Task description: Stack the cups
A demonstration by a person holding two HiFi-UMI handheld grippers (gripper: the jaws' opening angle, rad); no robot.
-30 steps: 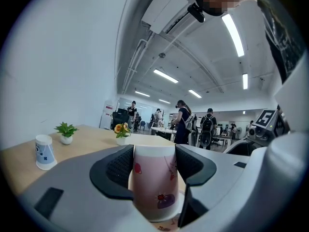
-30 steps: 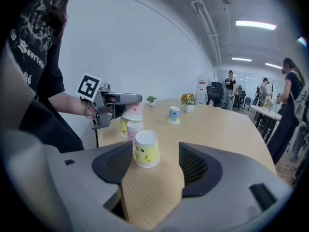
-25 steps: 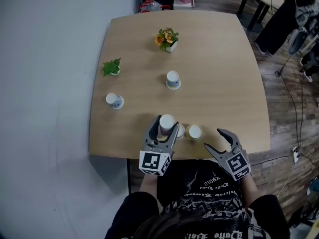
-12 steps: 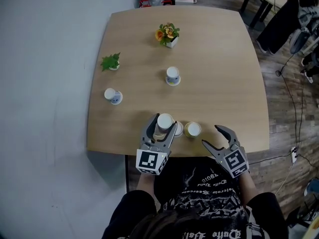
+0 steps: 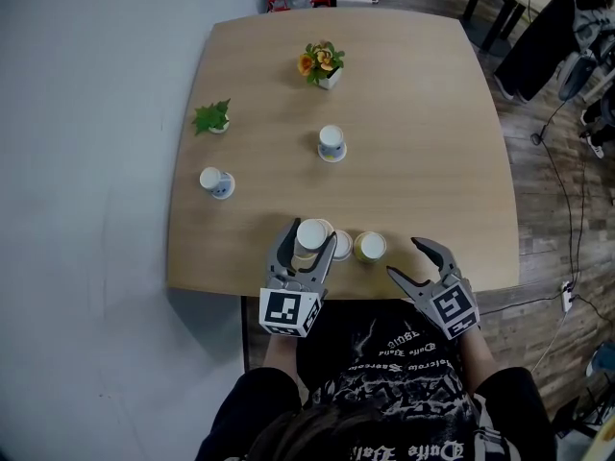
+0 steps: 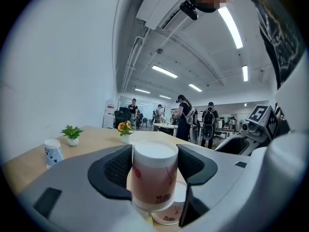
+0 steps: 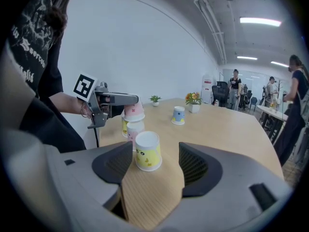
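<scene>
Holds the pink cup (image 6: 154,178) over a lower cup (image 7: 124,127) at the bench's (image 5: 423,142) near edge, left hand-held gripper (image 5: 309,243) pads on its sides. Has just been easing those jaws apart: probably letting go onto the stack. Aims the right hand-held gripper (image 5: 404,259), gaping and empty, at the yellow cup (image 7: 147,151). Shows the lower cup clearly only in the right gripper view.

The wooden table (image 5: 432,161) has rounded corners. At 12 o'clock stands a small pot of orange flowers (image 5: 323,65), and at 10 o'clock a little green plant (image 5: 212,119). Near the middle a blue-marked cup (image 5: 332,143) stands upside down. At 8 o'clock, near the left edge, is a white cup (image 5: 213,181). At 6 o'clock, by the near edge, a yellow cup (image 5: 371,247) stands just beside a pale cup (image 5: 342,246), both upside down.
</scene>
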